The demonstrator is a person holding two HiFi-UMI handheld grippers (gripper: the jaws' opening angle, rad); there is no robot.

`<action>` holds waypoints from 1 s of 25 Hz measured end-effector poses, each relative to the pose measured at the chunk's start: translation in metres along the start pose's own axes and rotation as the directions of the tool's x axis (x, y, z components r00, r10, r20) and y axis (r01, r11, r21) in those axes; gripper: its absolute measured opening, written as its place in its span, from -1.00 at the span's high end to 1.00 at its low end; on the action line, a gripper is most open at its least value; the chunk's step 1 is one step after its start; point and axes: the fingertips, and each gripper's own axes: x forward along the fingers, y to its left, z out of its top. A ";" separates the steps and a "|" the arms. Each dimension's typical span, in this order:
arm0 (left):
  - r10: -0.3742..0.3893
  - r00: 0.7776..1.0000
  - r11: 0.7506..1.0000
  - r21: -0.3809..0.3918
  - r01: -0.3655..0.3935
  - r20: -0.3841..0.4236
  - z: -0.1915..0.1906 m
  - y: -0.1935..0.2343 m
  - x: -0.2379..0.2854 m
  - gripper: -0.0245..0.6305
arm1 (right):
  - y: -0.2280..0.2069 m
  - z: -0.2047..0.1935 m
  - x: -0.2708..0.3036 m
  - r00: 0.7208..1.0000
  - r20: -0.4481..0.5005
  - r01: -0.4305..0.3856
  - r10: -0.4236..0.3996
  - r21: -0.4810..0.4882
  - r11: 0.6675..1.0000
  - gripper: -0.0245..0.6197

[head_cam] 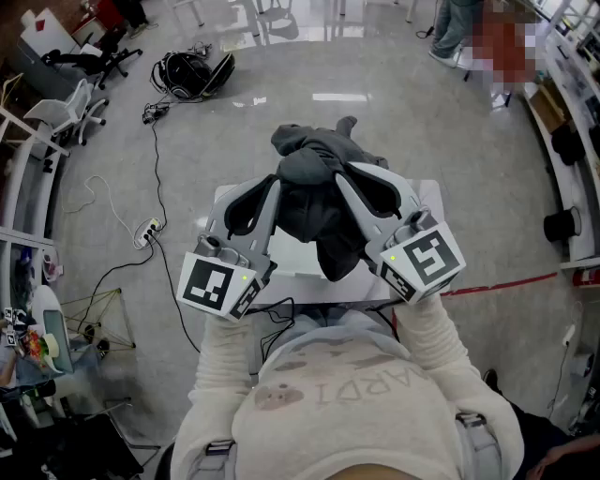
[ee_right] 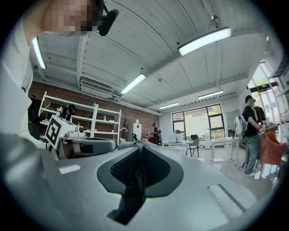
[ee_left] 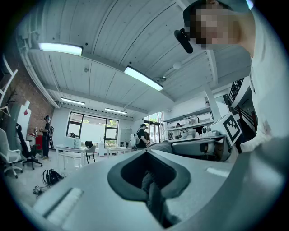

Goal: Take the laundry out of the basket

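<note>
A dark grey garment (head_cam: 314, 202) hangs bunched in the air between my two grippers in the head view. My left gripper (head_cam: 277, 180) is shut on its left side and my right gripper (head_cam: 343, 174) is shut on its right side. In the left gripper view the jaws are closed with a fold of dark cloth (ee_left: 151, 195) pinched between them. The right gripper view shows a strip of the same cloth (ee_right: 137, 180) caught between closed jaws. Below the garment lies a white rectangular top (head_cam: 427, 195); whether it is the basket or a table I cannot tell.
Cables and a power strip (head_cam: 147, 231) trail over the grey floor at left, with a black bag (head_cam: 194, 71) and office chairs (head_cam: 73, 109) beyond. A red tape line (head_cam: 499, 283) runs at right, beside shelving (head_cam: 567, 141). A person (head_cam: 456, 28) stands far off.
</note>
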 end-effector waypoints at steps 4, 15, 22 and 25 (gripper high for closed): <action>-0.003 1.000 1.000 0.000 0.003 0.000 0.001 -0.001 0.000 0.92 | 0.000 0.001 0.000 1.000 0.002 0.000 0.000 -0.004 1.000 0.74; -0.001 1.000 1.000 -0.002 0.001 -0.004 -0.003 0.000 0.000 0.92 | -0.001 -0.002 0.001 1.000 0.003 0.000 0.000 -0.003 1.000 0.74; 0.018 1.000 1.000 -0.016 -0.018 -0.010 -0.006 0.003 -0.001 0.92 | -0.007 -0.018 0.005 0.999 -0.033 -0.006 0.008 0.051 0.999 0.73; 0.039 0.999 0.999 -0.026 -0.039 -0.023 -0.008 0.004 0.000 0.92 | -0.013 -0.045 0.009 0.995 -0.101 -0.006 0.016 0.101 0.995 0.73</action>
